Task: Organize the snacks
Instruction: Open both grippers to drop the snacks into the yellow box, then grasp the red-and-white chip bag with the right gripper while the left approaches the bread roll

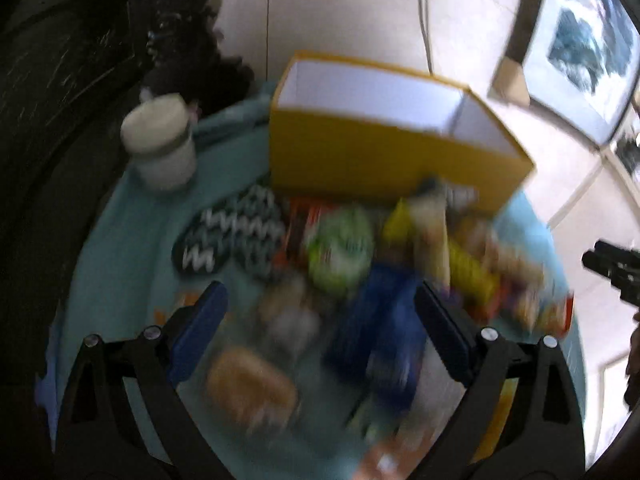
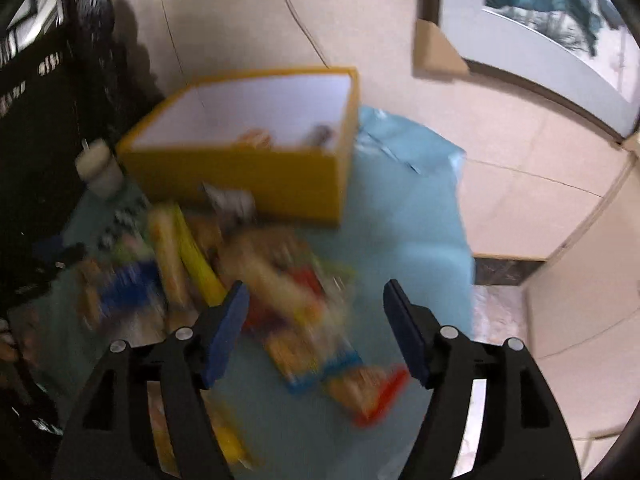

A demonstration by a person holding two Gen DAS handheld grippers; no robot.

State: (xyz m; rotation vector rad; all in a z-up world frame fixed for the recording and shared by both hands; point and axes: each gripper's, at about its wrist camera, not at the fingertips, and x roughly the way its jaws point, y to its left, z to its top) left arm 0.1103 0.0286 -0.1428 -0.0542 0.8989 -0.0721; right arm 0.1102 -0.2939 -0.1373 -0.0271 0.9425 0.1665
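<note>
Yellow cardboard box [image 1: 384, 160] stands open at the far side of your light-blue covered table [image 2: 408, 216], white inside; from the right wrist view a couple of small items already lie in its bottom, too blurred to name. Just in front of it sprawls the pile of snacks [image 1: 400, 264], touching the box's near wall. Motion blur smears most packets, but a blue packet [image 1: 380, 332] and a round brown one [image 1: 252, 388] lie nearest your left tongs [image 1: 320, 316]. Those tongs are spread wide and hold nothing. Your right tongs [image 2: 316, 312] are likewise wide apart and empty, above a red-edged packet [image 2: 372, 392]. A white lidded cup [image 1: 160, 144] stands left of the box.
</note>
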